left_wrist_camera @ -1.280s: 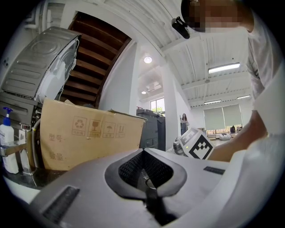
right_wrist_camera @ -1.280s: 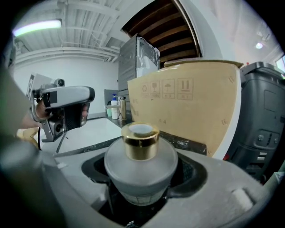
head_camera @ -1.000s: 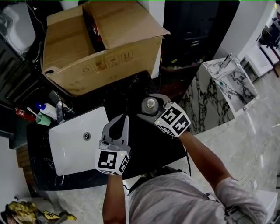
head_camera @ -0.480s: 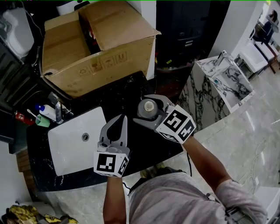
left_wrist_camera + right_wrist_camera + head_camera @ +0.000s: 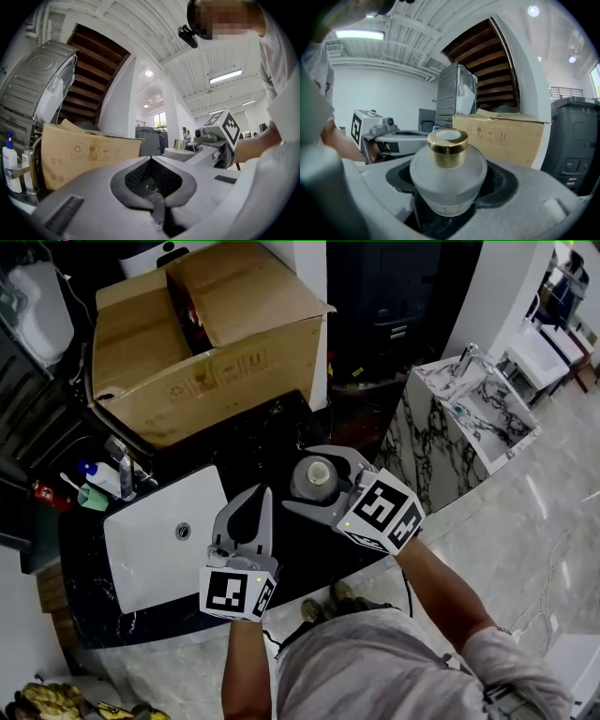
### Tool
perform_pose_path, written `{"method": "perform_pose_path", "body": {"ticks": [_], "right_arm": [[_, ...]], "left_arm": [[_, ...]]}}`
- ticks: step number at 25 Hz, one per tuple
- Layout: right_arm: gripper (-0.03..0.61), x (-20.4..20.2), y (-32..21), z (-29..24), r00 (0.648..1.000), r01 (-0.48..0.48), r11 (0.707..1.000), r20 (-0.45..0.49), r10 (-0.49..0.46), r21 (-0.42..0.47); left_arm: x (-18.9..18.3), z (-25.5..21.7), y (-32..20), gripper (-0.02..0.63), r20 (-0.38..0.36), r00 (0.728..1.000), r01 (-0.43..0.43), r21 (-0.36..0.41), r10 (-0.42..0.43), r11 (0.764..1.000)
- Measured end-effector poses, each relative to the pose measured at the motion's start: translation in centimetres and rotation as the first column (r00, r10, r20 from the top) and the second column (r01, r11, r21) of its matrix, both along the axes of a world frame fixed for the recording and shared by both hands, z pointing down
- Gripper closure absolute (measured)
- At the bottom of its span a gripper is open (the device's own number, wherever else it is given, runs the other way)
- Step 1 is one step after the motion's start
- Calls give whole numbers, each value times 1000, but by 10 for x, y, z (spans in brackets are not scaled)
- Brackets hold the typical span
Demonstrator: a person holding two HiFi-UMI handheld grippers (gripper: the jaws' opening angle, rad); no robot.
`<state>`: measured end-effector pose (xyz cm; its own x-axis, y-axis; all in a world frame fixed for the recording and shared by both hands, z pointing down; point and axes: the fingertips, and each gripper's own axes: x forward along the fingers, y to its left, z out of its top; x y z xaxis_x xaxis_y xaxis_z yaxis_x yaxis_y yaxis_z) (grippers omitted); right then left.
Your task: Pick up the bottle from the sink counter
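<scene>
Risen slightly, the bottle sits clamped in the right gripper.
Lift seems under way; next, keep it upright. Left gripper alongside: closed, empty.

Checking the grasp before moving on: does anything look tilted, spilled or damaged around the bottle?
Nothing stands out. The bottle sits upright between the jaws of the right gripper, its gold cap on, with no spill visible on the dark counter. The left gripper is shut and empty.
</scene>
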<state>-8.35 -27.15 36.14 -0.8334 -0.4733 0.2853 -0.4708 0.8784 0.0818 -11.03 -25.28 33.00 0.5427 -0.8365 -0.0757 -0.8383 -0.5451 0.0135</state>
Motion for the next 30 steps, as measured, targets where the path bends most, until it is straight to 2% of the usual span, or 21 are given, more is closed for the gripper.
{"method": "perform_pose_path", "body": {"ticks": [30], "right_arm": [[241,4,19,-4,1000,7,1000,15,-7,2]], "left_arm": [[5,-5,11,614,6,1000,-17,8,17,1000]]}}
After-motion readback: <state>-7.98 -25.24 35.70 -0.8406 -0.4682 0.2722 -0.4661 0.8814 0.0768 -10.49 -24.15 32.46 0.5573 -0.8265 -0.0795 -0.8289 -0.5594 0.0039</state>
